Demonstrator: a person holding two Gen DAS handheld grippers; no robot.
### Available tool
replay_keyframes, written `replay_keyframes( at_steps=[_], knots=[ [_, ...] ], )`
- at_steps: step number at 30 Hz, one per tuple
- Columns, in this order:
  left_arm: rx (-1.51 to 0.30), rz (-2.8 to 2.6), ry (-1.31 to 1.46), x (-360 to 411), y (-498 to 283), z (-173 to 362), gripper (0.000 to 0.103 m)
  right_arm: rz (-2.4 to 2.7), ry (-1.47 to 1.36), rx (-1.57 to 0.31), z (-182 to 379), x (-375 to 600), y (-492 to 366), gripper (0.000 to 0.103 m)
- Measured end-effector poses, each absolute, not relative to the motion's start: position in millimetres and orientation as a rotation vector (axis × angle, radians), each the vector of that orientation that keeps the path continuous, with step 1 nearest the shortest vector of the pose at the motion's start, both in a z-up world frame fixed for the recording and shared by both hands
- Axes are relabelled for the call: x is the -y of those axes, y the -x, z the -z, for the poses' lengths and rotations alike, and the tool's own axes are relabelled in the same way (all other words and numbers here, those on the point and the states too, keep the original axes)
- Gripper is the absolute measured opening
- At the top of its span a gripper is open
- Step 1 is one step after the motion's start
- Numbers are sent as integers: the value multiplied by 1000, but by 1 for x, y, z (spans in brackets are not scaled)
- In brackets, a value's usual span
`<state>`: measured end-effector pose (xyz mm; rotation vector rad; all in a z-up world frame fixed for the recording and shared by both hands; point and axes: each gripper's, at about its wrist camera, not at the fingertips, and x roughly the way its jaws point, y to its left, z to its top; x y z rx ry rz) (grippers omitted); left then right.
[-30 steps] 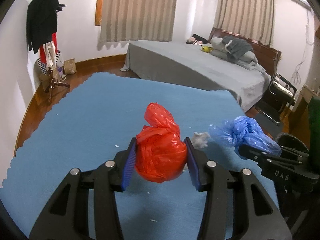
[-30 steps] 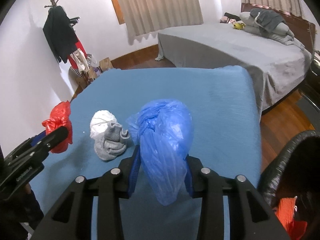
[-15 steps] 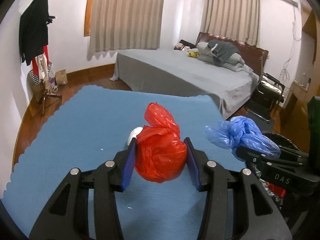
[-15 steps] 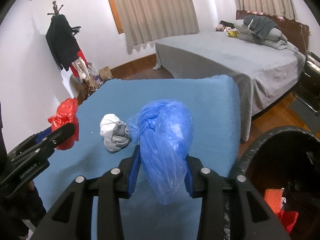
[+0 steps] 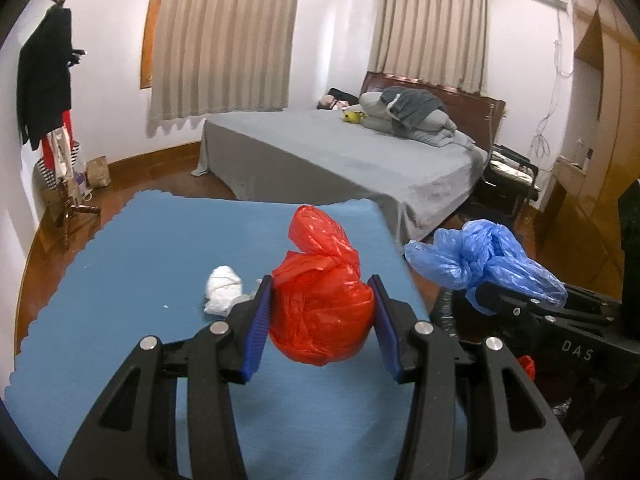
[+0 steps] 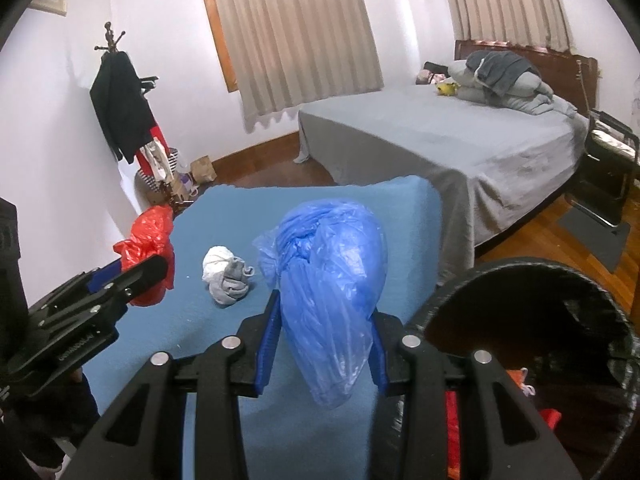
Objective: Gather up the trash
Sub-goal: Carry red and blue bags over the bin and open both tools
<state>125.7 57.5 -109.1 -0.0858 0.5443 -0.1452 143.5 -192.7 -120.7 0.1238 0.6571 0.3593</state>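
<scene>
Beside the bin (image 6: 520, 280) now, right gripper (image 6: 322, 340) pinches blue bag (image 6: 332, 280); left gripper (image 5: 320, 320) pinches red bag (image 5: 320, 312).

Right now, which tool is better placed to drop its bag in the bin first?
Right. The right tool holds the blue bag beside the black bin; the left tool holds the red bag above the blue table.

My left gripper (image 5: 322, 316) is clamped on a red bag (image 5: 320, 304), blue pads pressed into both its sides, the bag held off the worktop. My right gripper (image 6: 326, 336) grips a blue bag (image 6: 330, 280) the same way, raised level with the left and just to its right, both pointing forward.
</scene>
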Motion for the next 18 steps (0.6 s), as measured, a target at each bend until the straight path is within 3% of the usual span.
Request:
replay_keyframes(
  at_steps=[18],
  knots=[
    [-508,311,55,21,-108,92,46,-225,-143,-615,107,257,-108,38]
  ],
)
